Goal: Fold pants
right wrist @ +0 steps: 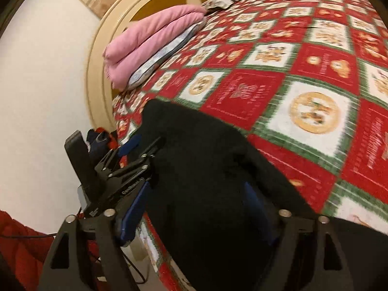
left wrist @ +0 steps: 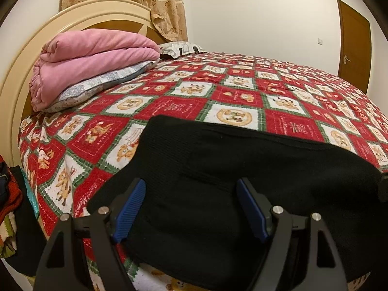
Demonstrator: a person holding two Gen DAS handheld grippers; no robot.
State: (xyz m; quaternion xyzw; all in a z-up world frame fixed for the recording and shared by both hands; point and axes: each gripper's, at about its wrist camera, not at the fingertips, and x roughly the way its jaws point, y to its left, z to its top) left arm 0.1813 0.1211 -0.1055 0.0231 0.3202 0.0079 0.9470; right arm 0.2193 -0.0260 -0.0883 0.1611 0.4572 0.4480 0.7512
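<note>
Black knit pants (left wrist: 242,181) lie folded at the near edge of the bed, filling the lower middle of both wrist views and running off the bottom of each, so their full outline is cut off. The fabric is so dark that creases barely show; only a faint ribbed weave and one fold line can be made out. The left gripper (left wrist: 191,208) stands with its blue-padded jaws spread wide, the cloth lying between them without being pinched. The right gripper (right wrist: 196,208) is likewise spread over the pants; its view is motion-blurred and the pad at 4 o'clock nearly melts into the black cloth. At 9 o'clock in that view the left gripper's body (right wrist: 121,169) partly hides a pile of clothes. Beyond, the red, white and green patchwork quilt (left wrist: 218,92) spreads toward 12 o'clock, with a folded pink blanket (left wrist: 92,60) on a grey floral pillow (left wrist: 97,84) at 10 o'clock against the cream headboard (left wrist: 21,72). A brown door (left wrist: 354,41) stands at 2 o'clock.
</note>
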